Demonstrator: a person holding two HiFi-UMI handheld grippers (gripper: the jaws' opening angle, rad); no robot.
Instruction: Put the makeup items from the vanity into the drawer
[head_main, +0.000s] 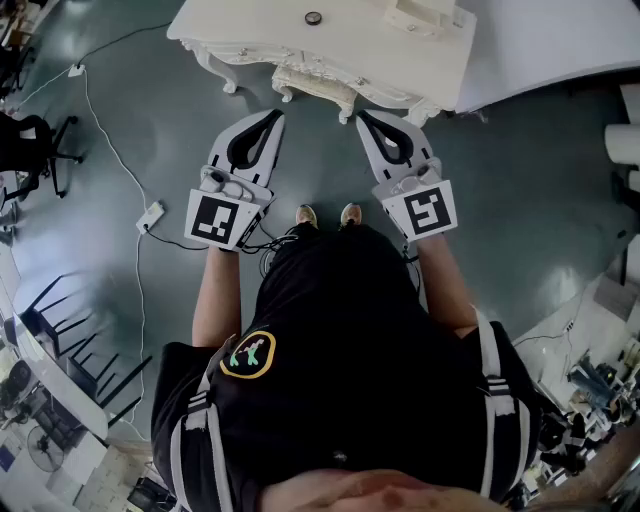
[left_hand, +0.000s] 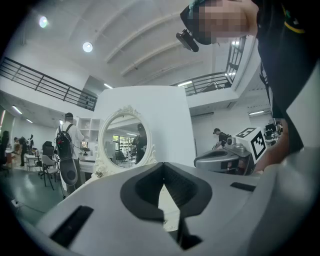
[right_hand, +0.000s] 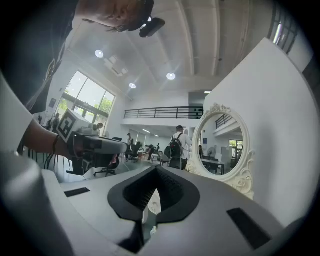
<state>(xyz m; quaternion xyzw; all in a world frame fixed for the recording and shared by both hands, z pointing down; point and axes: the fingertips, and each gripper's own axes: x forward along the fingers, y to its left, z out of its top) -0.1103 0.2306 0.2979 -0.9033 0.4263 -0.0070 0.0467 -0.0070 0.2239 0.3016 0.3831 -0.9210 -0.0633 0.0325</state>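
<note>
The white vanity stands ahead of me at the top of the head view. A small dark round item lies on its top, with a white box to the right of it. My left gripper and right gripper are held level side by side just short of the vanity's carved front. Both are shut, with nothing between the jaws. In the left gripper view the jaw tips meet before the oval mirror. The right gripper faces the same mirror.
A white partition stands behind and to the right of the vanity. On the grey floor at the left lie a cable and power strip. Chairs stand at the far left. A person with a backpack stands in the hall beyond.
</note>
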